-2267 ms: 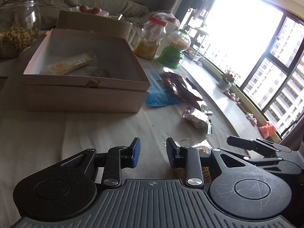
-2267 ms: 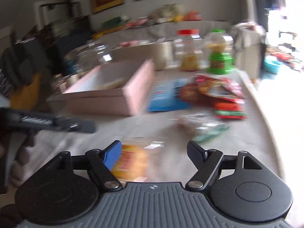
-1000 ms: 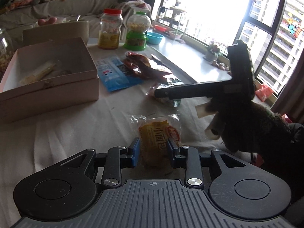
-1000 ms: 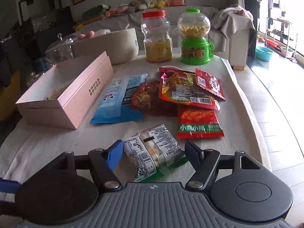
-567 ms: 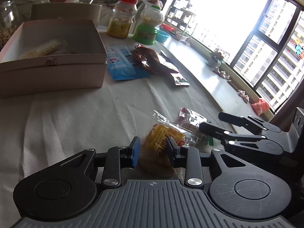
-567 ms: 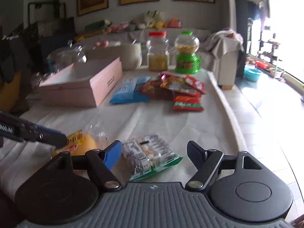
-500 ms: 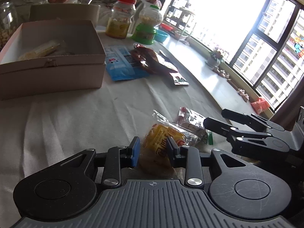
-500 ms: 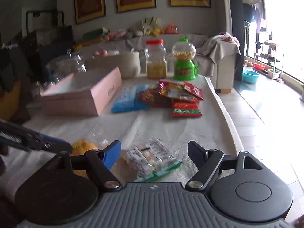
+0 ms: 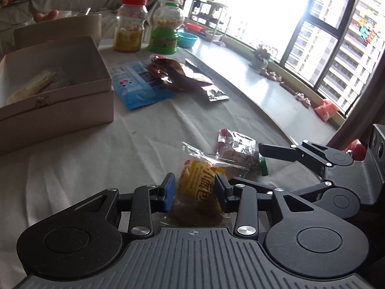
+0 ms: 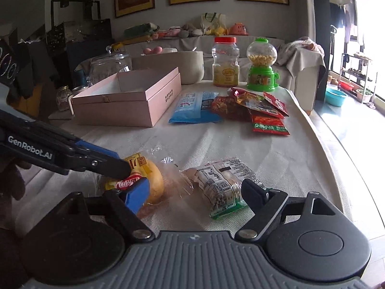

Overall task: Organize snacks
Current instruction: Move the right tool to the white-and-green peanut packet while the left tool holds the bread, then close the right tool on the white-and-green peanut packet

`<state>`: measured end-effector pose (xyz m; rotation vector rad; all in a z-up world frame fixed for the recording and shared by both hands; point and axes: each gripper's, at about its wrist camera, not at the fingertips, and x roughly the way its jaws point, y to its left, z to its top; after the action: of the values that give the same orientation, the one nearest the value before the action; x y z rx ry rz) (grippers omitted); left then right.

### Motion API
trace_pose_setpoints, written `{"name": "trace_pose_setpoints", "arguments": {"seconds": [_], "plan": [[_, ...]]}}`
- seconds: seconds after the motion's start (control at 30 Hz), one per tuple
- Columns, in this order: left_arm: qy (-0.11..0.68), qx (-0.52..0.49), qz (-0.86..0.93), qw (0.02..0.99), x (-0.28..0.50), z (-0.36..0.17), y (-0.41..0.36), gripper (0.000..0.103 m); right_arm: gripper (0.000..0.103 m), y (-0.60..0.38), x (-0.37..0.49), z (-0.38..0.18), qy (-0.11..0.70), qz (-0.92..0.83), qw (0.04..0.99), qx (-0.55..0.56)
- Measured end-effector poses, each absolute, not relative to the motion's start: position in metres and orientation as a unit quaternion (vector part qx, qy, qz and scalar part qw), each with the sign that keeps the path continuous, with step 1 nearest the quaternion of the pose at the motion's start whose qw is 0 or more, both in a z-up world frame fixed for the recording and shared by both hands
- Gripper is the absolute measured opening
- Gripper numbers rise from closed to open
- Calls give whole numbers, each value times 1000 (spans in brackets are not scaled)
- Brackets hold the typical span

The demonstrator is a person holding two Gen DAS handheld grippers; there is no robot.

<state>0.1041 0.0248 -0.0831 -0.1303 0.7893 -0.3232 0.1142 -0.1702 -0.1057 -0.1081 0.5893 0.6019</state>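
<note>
Jaws of right gripper (image 10: 196, 190) now apparently straddling wrapped cake (image 10: 223, 183).

Hidden and cut-off parts near the worktop's front edge

The yellow bun in clear wrapper (image 9: 199, 187) has its near end hidden behind the left claw (image 9: 194, 192); the open pink cardboard box (image 9: 48, 96) is cut by the frame's left edge, its contents too dim to identify.

daylight floods in from the window (image 9: 312, 24) on the right — blown out to white glare in the left wrist view, leaving the desk (image 9: 84, 149) dim. both views are sharp, with strong fisheye bending at the edges.
</note>
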Motion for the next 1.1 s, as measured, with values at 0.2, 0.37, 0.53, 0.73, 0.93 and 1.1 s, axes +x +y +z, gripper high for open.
{"name": "trace_pose_setpoints", "arguments": {"seconds": [0.2,0.37,0.53,0.73,0.93,1.1], "plan": [[392,-3,-197,898,106,-81,15,44,84,-177,112,-107,292,273,915,-61],[397,20,-214,892,98,-84,9,50,84,-182,111,-108,298,260,916,-61],[390,33,-197,899,90,-86,0,53,84,-181,110,-107,298,251,919,-65],[397,-11,-163,903,94,-89,-2,55,84,-186,106,-102,295,234,924,-67],[389,-4,-159,907,88,-88,-2,54,84,-196,111,-104,316,212,924,-45],[372,-14,-106,922,73,-86,20,52,84,-193,116,-106,330,199,922,-45]]}}
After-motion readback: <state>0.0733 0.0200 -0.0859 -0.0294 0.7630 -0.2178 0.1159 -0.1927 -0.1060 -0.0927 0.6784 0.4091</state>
